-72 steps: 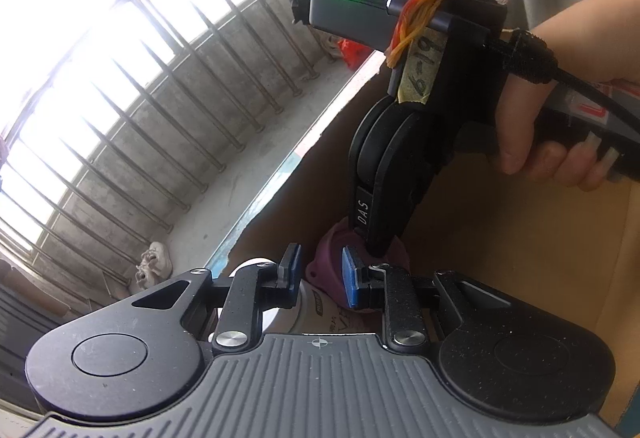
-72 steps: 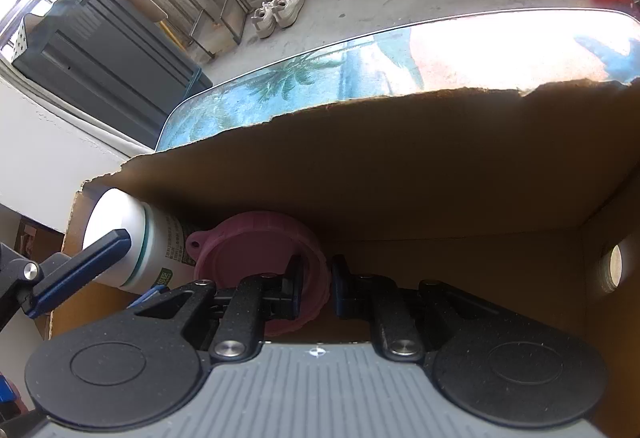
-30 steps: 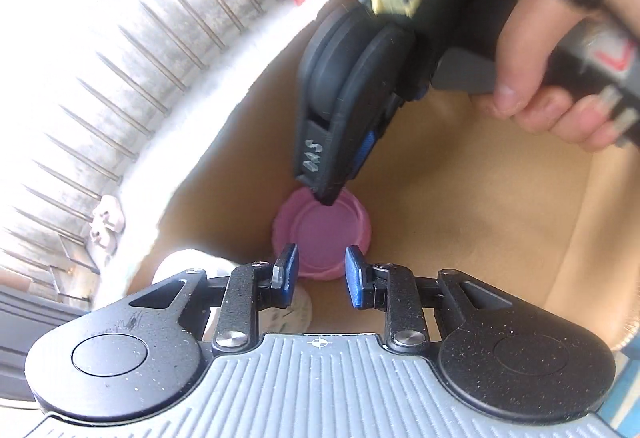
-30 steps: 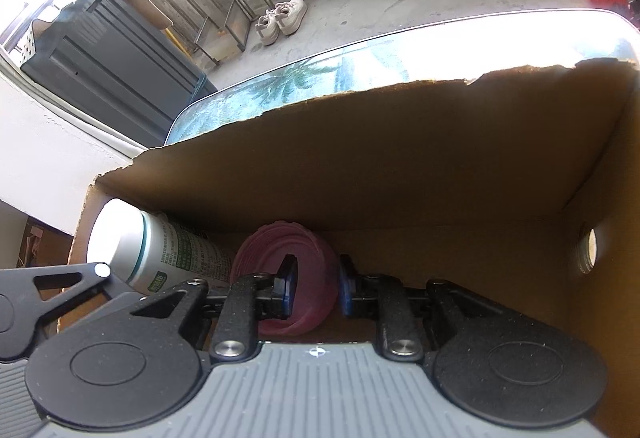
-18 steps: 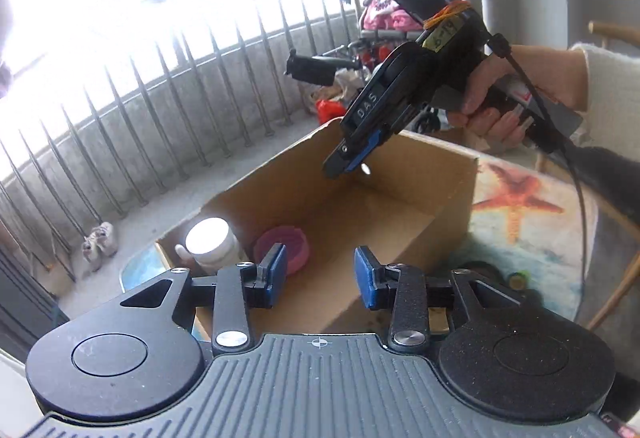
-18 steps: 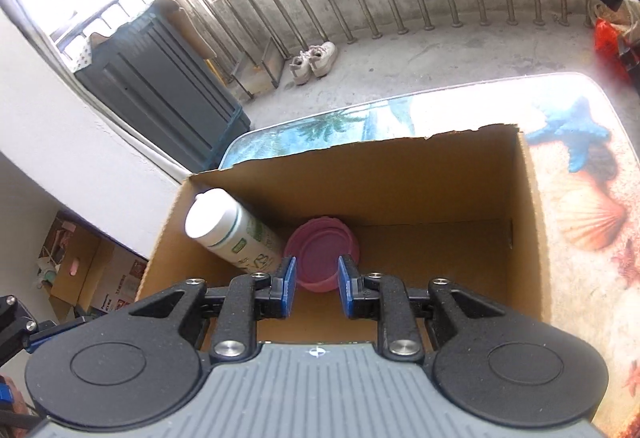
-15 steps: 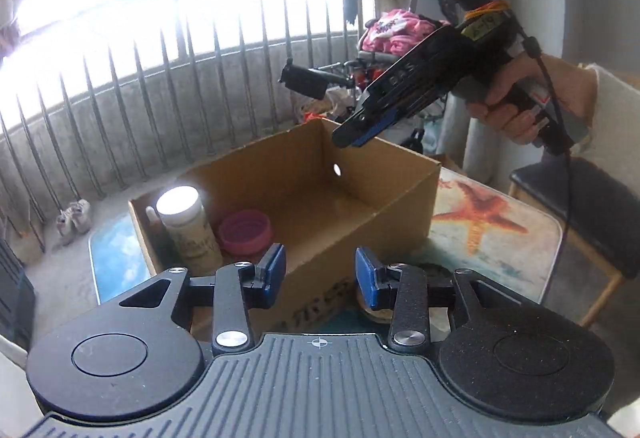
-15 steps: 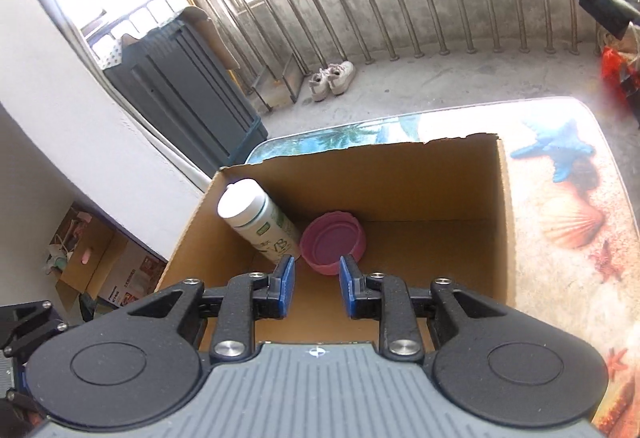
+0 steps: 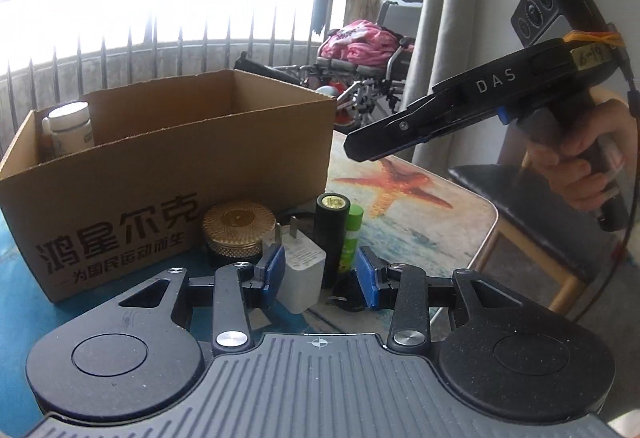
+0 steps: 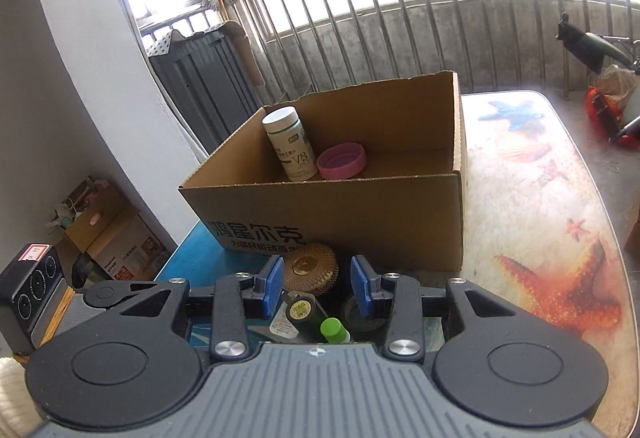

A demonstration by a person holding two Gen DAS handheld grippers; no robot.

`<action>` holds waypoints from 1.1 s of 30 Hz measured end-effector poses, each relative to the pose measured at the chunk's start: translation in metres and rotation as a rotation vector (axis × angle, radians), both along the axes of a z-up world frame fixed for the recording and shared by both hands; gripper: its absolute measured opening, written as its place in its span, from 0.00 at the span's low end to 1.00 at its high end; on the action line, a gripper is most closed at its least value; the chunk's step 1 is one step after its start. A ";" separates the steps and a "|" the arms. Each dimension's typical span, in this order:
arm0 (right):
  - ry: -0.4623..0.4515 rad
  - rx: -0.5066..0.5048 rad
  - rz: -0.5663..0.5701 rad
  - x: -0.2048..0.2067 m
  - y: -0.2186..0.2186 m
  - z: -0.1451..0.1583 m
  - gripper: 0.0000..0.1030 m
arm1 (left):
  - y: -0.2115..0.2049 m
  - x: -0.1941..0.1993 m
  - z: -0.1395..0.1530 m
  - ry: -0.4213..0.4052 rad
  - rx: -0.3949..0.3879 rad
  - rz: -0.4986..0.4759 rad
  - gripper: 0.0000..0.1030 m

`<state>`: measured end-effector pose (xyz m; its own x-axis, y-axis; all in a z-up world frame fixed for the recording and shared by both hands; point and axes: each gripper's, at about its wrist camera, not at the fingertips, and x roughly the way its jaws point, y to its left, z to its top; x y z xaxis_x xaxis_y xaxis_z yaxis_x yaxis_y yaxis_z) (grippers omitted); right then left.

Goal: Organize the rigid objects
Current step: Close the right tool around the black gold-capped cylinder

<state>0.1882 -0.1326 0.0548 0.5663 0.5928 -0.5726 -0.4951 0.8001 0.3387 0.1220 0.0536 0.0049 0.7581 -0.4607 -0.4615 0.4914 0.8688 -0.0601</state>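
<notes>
Since both grippers withdrew, pink lid [image 10: 342, 160] stays boxed

Bottle [image 10: 289, 143] and lid [image 10: 342, 160] inside box [image 10: 360, 213]

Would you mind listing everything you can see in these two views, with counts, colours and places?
cardboard box: one, brown, open-topped, on the table.
white bottle: one, white with green label, standing in the box's left end.
pink lid: one, pink, in the box beside the bottle.
gold-topped jar: one, gold lid on black, on the table before the box.
charger plug: one, white, near the jar.
black cylinder: one, black, upright by the plug.
green tube: one, green, beside the cylinder.
table: one, seashell print.
left gripper: black, blue pads, empty.
right gripper: same, jaws opening, empty.
</notes>
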 end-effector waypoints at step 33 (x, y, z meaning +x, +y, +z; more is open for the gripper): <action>0.023 0.035 0.120 -0.016 0.011 -0.025 0.36 | -0.005 0.034 -0.001 0.002 -0.022 -0.039 0.20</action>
